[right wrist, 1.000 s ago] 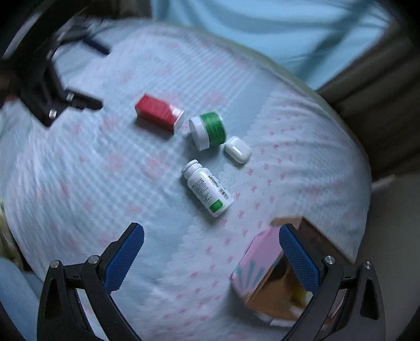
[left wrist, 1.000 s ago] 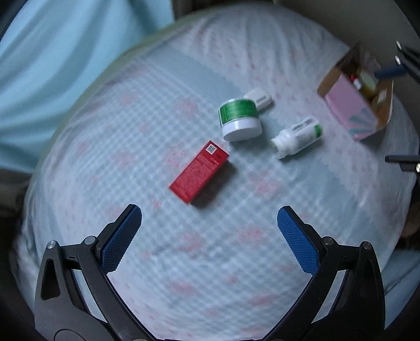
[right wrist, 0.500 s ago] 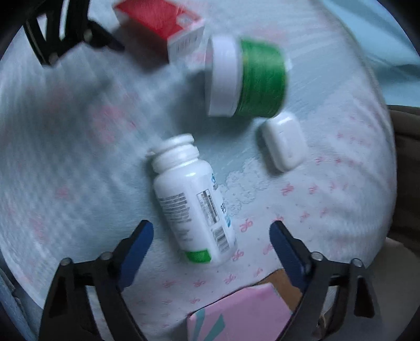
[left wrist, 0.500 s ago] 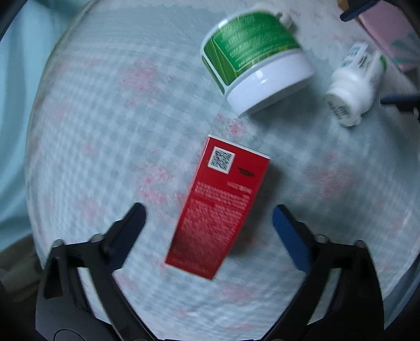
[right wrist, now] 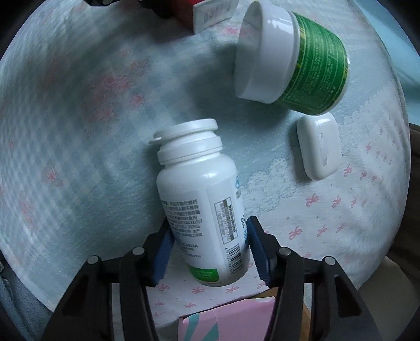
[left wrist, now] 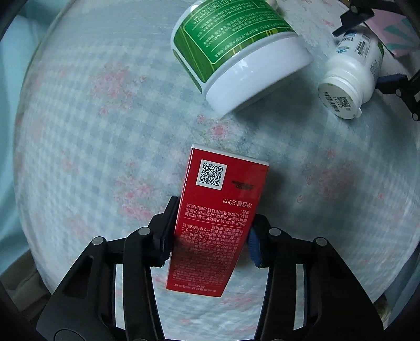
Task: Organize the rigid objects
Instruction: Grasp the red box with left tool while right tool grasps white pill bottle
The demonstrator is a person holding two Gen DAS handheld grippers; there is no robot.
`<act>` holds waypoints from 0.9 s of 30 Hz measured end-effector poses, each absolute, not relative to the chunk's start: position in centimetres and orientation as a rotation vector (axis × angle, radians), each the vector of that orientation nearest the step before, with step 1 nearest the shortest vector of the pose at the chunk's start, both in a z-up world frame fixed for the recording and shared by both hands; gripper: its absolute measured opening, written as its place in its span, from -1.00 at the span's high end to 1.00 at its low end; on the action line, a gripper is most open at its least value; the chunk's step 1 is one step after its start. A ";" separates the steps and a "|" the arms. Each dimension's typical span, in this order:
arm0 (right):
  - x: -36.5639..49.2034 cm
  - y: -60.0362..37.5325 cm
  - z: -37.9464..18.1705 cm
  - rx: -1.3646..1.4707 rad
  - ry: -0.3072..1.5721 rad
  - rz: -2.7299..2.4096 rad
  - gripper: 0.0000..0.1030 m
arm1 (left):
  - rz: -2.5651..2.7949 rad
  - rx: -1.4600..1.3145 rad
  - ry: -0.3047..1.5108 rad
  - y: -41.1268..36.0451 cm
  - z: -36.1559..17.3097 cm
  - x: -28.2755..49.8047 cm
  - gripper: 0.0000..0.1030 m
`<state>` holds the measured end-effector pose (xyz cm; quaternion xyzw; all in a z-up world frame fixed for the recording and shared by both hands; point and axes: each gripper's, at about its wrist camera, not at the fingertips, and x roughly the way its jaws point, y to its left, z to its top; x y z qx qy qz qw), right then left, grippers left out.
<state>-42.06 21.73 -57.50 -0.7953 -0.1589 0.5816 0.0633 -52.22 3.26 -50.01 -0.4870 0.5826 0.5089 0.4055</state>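
Note:
My left gripper (left wrist: 210, 236) is shut on a red carton (left wrist: 218, 207) with a QR code, lying on the checked bedspread (left wrist: 92, 144). My right gripper (right wrist: 210, 251) is shut on a white pill bottle (right wrist: 202, 199) lying on its side, cap pointing away. That bottle also shows in the left wrist view (left wrist: 351, 76). A green-labelled white jar (left wrist: 236, 49) lies on its side beyond the carton; it shows in the right wrist view (right wrist: 291, 57) too. A white earbud case (right wrist: 319, 147) lies to the right of the bottle.
A pink and teal box (right wrist: 228, 322) sits in a cardboard box at the bottom of the right wrist view, just under the gripper. The bedspread's rounded edge (right wrist: 393, 209) drops away on the right. The red carton's end (right wrist: 212, 13) shows at the top.
Both grippers moved down onto the bed and closed: the left on the red carton, the right on the white pill bottle. Both were open a second ago.

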 end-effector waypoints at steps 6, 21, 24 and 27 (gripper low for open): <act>-41.0 21.4 -56.4 -2.362 -0.374 1.773 0.04 | 1.355 -1.308 1.364 1.8 -48.6 -52.1 0.20; -35.3 20.2 -49.5 -2.011 0.443 1.875 0.10 | 1.742 -1.509 0.789 -6.6 -40.0 -49.0 0.20; -34.2 19.2 -48.4 -1.936 0.547 1.871 0.10 | 1.797 -1.523 0.711 -7.8 -38.1 -48.4 0.20; -36.1 20.2 -45.8 -1.845 0.650 1.895 0.10 | 1.855 -1.516 0.655 -9.3 -36.2 -46.0 0.20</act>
